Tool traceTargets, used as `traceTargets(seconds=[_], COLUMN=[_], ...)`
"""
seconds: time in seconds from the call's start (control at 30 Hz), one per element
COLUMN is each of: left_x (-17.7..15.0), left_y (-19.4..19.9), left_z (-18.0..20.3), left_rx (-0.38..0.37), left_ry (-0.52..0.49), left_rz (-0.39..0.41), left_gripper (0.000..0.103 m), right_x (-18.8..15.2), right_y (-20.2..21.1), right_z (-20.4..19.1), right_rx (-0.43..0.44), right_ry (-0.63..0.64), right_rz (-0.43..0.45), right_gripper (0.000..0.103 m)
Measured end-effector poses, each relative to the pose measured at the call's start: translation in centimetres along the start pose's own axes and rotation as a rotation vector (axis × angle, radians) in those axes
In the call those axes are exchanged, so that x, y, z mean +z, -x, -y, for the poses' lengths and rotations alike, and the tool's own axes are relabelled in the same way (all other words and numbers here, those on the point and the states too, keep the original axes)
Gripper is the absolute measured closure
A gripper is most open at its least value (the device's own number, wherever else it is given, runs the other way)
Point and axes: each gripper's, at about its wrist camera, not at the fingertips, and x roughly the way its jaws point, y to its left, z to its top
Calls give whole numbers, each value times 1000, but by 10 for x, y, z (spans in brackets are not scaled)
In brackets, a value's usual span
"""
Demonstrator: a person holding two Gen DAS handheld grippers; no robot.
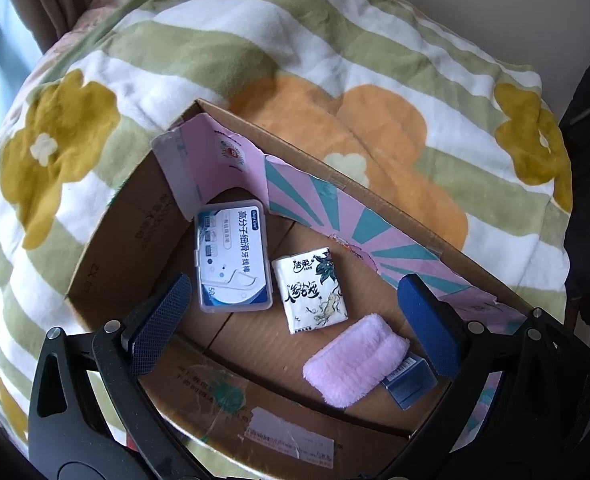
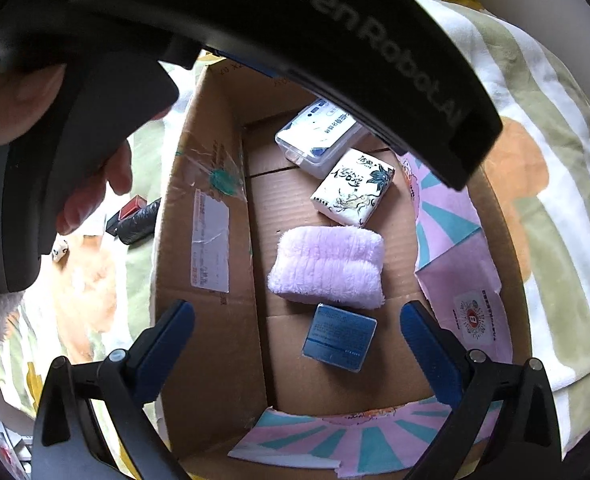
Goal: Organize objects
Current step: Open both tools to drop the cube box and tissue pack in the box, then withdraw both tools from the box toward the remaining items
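Cardboard box [image 1: 107, 240], open at the top, is seen in the left wrist view resting on a bed covered by a floral striped blanket [image 1: 255, 60]. On the box floor a clear plastic floss case [image 1: 233, 256] lies toward the far left, and a printed tissue pack [image 1: 315, 290] is placed just beside it on the right. Nearer, a folded pink cloth [image 1: 353, 360] is laid with one end over a small blue box [image 1: 409, 382]. Pink and teal paper [image 1: 335, 212] is spread along the far wall. The left claw [image 1: 293, 326] is held spread above the box, with nothing between its blue pads.

In the right wrist view the same box [image 2: 211, 360] is seen lengthwise. The small blue box [image 2: 339, 338] lies nearest, the pink cloth [image 2: 327, 266] touching it just beyond, then the tissue pack [image 2: 353, 188] and the floss case [image 2: 317, 140] at the far end. The right claw [image 2: 297, 350] is spread wide and empty over the near end. The other tool's black body is gripped by a hand [image 2: 35, 136] at upper left. Dark items [image 2: 135, 220] lie on the blanket [image 2: 555, 220] left of the box.
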Motion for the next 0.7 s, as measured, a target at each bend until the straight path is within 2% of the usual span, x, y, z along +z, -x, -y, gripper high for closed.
traceTargets(seconds=[0.17, 0.37, 0.57, 0.7], left_x=[-4, -15, -40, -70], left_y=[21, 68, 133, 180], left_z=[2, 6, 2, -7], left_rx=[19, 46, 66, 103], left_ry=[10, 42, 141, 240], left_rz=[17, 62, 137, 192], left_gripper=[0, 0, 0, 0], right_x=[-3, -5, 8, 18], right_y=[18, 58, 101, 127], right_z=[-3, -11, -46, -60], right_rx=[2, 4, -16, -23], right_ry=[-5, 22, 96, 149], right_rz=[0, 20, 64, 90], right_gripper=[0, 0, 0, 1])
